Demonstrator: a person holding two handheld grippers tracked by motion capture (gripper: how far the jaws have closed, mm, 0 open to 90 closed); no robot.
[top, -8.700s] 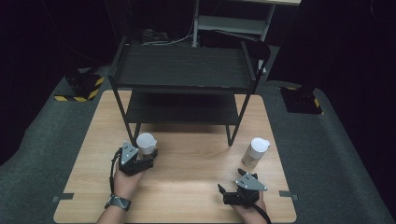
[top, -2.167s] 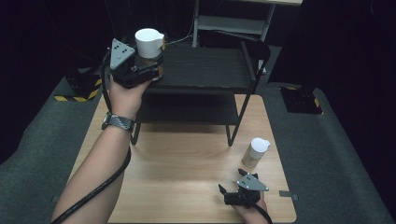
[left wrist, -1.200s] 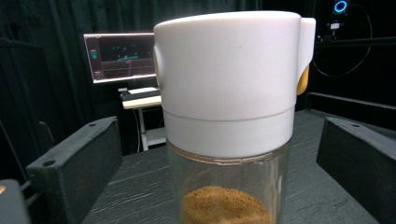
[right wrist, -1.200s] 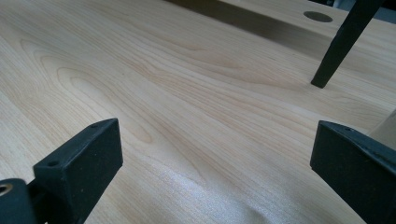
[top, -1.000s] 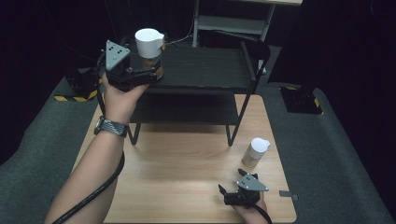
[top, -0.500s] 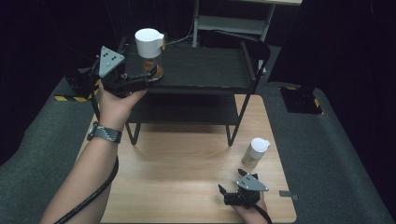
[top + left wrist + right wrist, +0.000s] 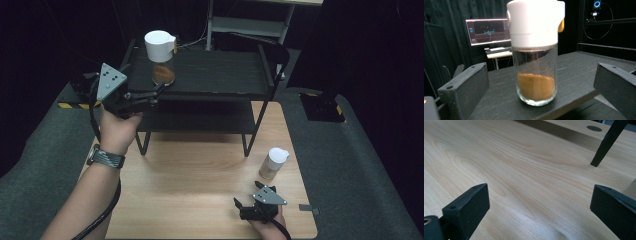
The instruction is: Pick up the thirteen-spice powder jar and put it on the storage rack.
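**Glass jar on the black shelf**

The left tool [image 7: 159,92] gapes wide, its matte black jaws apart. Just ahead between them stands a clear cylindrical jar [image 7: 535,72], white plastic cap, brown powder inside, on the shelf [image 7: 220,75]. The right tool [image 7: 239,205], also spread, rests on the pale wood-grain counter [image 7: 524,170].

A white lid is seen on the clear jar [image 7: 161,59], and brown powder is seen inside. The shelf [image 7: 220,75] is painted black. The table [image 7: 200,170] is made of pale wood with wavy lines.
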